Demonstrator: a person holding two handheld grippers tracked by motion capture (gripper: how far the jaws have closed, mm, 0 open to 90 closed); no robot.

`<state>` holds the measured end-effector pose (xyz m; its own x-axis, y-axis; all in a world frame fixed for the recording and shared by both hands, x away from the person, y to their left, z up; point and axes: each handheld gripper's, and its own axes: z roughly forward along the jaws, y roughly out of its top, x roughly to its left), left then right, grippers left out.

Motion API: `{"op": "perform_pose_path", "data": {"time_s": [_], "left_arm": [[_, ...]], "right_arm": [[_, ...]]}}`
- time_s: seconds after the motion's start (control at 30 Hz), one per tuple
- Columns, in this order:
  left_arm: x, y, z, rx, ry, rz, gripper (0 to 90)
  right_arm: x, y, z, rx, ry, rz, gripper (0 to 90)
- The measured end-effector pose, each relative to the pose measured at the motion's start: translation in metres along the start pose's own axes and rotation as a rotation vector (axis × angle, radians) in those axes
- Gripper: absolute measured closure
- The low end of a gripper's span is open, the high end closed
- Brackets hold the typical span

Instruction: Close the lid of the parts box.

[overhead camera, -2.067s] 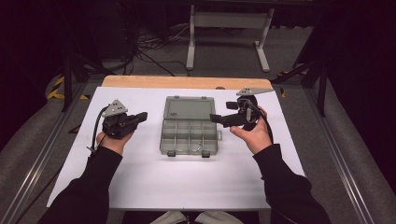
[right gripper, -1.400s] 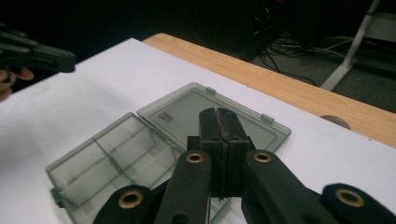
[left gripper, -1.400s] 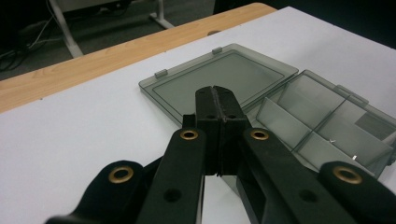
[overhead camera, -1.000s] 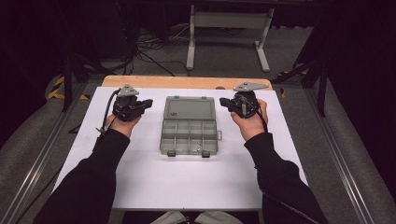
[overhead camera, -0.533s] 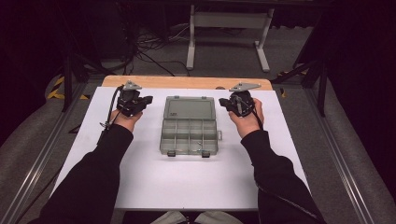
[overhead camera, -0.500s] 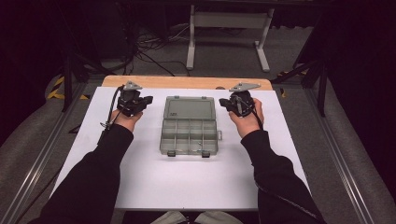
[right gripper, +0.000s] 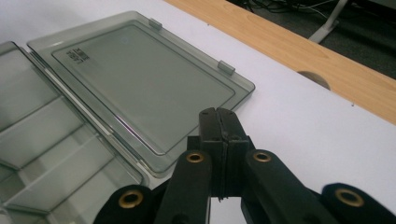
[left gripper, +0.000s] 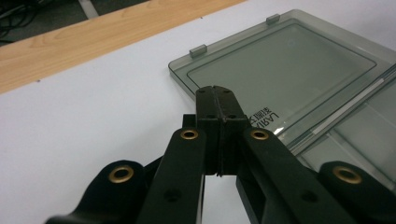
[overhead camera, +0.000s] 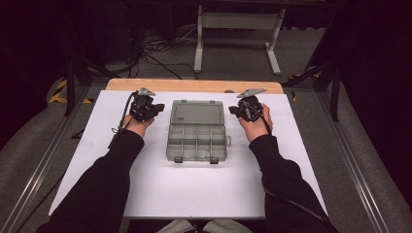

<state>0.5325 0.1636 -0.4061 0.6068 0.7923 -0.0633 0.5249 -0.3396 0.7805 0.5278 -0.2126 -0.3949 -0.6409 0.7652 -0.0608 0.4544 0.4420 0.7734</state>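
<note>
The box [overhead camera: 197, 130] lies open in the middle of the white worktop [overhead camera: 160, 194], its clear lid [overhead camera: 198, 112] folded flat on the far side and the divided tray [overhead camera: 197, 144] on the side nearer me. My left gripper [overhead camera: 156, 108] hangs just left of the lid, jaws pressed together with nothing between them; in the left gripper view their tips point at the lid's near left corner [left gripper: 187, 74]. My right gripper [overhead camera: 232, 109] hangs just right of the lid, jaws likewise pressed together and empty. Neither touches the box. Beyond the lid runs the worktop's wooden edge [overhead camera: 194, 86].
</note>
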Motion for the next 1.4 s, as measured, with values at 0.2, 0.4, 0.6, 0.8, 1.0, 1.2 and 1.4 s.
{"op": "perform_pose_path", "data": {"time_s": [0.2,0.4,0.6,0.8,1.0,1.2,1.4], "left_arm": [[0.005,-0.003,0.008,0.036,-0.011,-0.027,89.8],[0.007,-0.007,0.013,0.062,-0.030,-0.058,89.8],[0.005,-0.008,0.017,0.076,-0.039,-0.060,89.8],[0.006,-0.011,0.025,0.098,-0.055,-0.069,89.8],[0.006,-0.014,0.030,0.106,-0.072,-0.082,89.8],[0.005,-0.016,0.037,0.132,-0.077,-0.069,89.7],[0.005,-0.019,0.043,0.156,-0.089,-0.078,89.8]], "right_arm": [[-0.005,-0.007,0.006,0.020,-0.006,0.012,90.0],[-0.008,-0.014,0.015,0.025,0.012,0.022,90.0],[-0.006,-0.018,0.024,0.048,0.016,0.002,90.0],[-0.004,-0.021,0.031,0.070,0.021,-0.009,90.0],[-0.004,-0.024,0.036,0.097,0.029,-0.019,90.0],[-0.003,-0.027,0.042,0.110,0.046,-0.026,90.0],[-0.003,-0.028,0.046,0.123,0.055,-0.032,90.0]]}}
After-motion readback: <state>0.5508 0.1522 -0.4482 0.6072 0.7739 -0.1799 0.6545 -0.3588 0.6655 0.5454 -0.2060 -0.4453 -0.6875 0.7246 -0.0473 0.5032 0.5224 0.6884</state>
